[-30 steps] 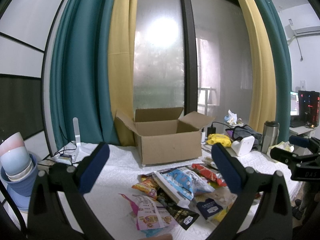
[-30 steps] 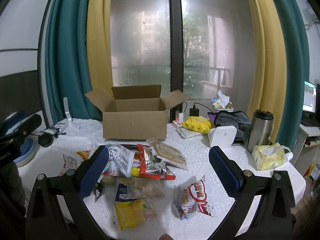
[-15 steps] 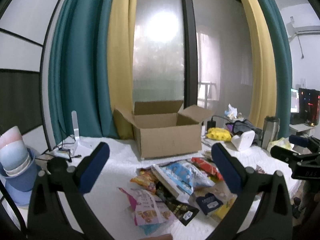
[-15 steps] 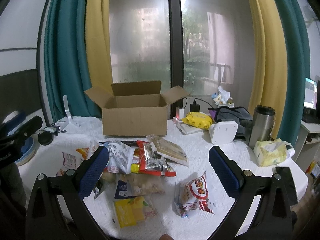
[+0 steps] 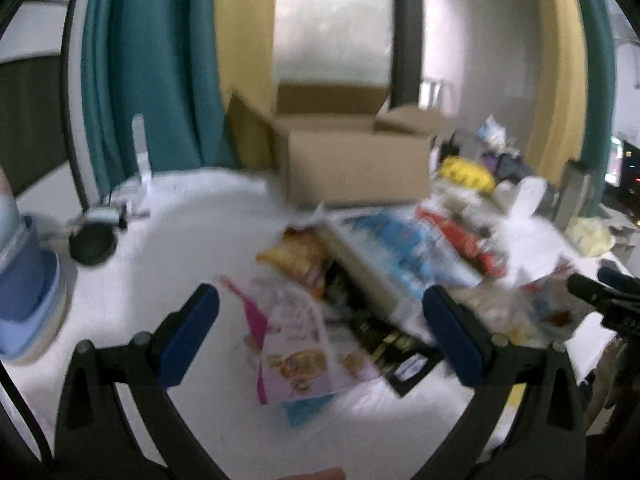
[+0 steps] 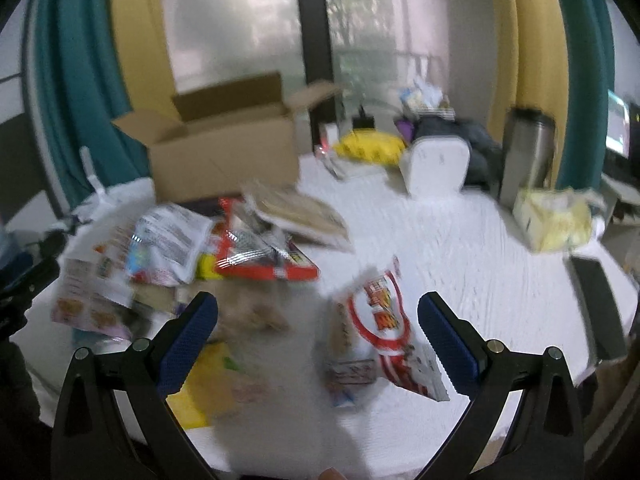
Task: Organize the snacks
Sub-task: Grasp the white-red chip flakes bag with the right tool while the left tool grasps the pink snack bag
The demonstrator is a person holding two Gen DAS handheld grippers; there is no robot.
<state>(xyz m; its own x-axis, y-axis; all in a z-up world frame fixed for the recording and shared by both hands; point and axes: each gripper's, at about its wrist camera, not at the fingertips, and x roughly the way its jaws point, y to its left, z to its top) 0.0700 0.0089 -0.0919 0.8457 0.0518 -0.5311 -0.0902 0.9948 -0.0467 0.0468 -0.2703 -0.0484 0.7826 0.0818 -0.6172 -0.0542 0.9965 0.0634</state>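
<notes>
An open cardboard box [image 5: 352, 168] [image 6: 224, 152] stands at the back of a white-covered table [image 5: 168, 240]. In front of it lie several snack packets. In the left wrist view my left gripper [image 5: 320, 320] is open above a pink and white packet [image 5: 296, 344], beside a black packet [image 5: 392, 344] and a blue one [image 5: 400, 248]. In the right wrist view my right gripper [image 6: 318, 320] is open over a red and white packet [image 6: 380, 328], with a yellow packet [image 6: 212, 384] at lower left and a red packet [image 6: 260, 260] further back. Both views are blurred.
A stack of blue bowls [image 5: 24, 280] sits at the left edge. At the right stand a steel flask [image 6: 524, 152], a white device [image 6: 436, 164], a yellow tissue pack [image 6: 556, 220] and a black phone [image 6: 600, 304]. Teal and yellow curtains hang behind.
Both grippers have tilted down and moved closer to the packets on the table, so the views now blur. Both stay open and hold nothing.
</notes>
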